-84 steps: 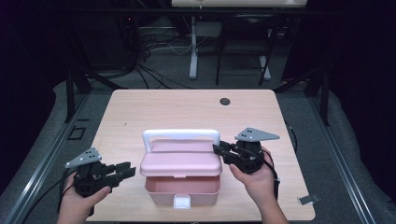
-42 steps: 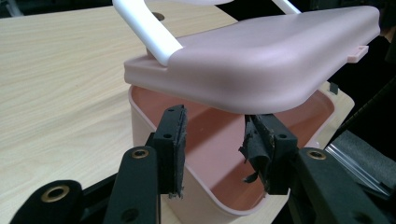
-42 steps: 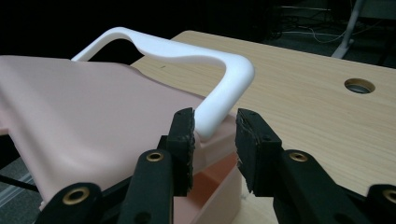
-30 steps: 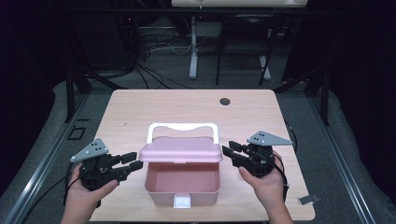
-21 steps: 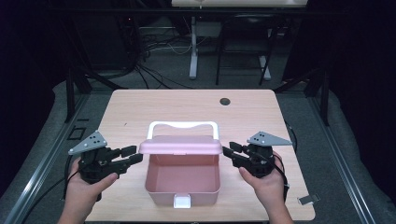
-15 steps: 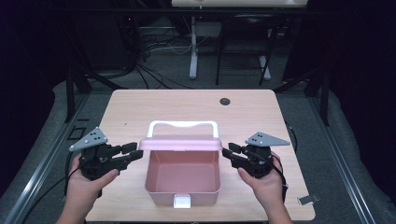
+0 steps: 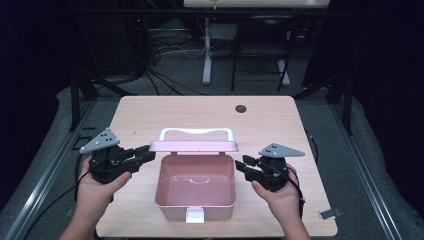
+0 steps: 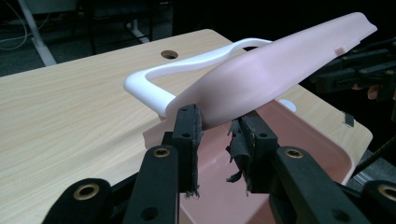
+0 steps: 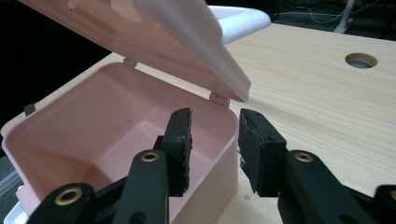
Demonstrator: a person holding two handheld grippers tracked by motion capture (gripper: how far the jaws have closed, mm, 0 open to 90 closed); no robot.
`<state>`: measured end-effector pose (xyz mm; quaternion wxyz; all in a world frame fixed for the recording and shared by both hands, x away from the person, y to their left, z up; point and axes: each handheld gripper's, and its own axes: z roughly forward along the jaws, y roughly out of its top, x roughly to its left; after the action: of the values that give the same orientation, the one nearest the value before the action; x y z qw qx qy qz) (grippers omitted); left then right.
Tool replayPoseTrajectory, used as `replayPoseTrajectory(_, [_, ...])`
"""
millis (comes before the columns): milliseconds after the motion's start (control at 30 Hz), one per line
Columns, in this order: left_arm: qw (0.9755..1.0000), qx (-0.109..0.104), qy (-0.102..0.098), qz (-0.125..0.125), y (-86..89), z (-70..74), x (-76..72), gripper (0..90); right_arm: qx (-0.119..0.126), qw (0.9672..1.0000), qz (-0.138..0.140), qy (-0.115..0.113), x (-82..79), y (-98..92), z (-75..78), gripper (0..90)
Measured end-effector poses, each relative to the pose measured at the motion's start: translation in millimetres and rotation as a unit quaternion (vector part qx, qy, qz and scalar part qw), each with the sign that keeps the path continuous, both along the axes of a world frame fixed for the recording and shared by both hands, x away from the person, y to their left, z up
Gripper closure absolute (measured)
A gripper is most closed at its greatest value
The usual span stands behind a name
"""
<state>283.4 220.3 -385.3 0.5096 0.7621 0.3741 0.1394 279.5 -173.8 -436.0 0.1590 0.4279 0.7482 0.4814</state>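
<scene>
Opening the pink box point(image 7: 195, 187): my left claw point(image 8: 219, 135), just closing, pinches the lid point(image 8: 280, 70) corner; right claw point(image 9: 212, 140) gapes beside the rim; swing back gently

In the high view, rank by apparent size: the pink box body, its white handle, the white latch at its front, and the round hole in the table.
1. pink box body
2. white handle
3. white latch
4. round hole; it sits farther from the camera, so its place against the latch is unsure.
</scene>
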Motion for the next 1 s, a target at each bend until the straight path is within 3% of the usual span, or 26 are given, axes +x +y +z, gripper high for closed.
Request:
replayPoseTrajectory(200, [1.0000, -0.008, 0.000, 0.005, 0.3, 0.7, 5.2, 71.9, -0.006, 1.0000, 0.000, 0.001, -0.9, 5.7, -3.1, 63.4])
replayPoseTrajectory(633, [0.9999, -0.005, -0.002, 0.010, -1.6, 2.1, 15.8, 72.1, -0.031, 0.9992, 0.016, 0.022, -5.9, 17.3, -20.2, 62.0])
replayPoseTrajectory(800, [0.9999, -0.003, -0.001, 0.012, -2.4, 0.5, 19.5, 72.1, -0.046, 0.9986, 0.015, 0.019, -6.2, 22.1, -23.8, 60.7])
replayPoseTrajectory(1000, [0.9998, -0.011, -0.005, 0.014, -2.0, -2.0, 24.2, 72.9, -0.042, 0.9988, 0.014, 0.022, -5.0, 20.6, -26.8, 60.6])
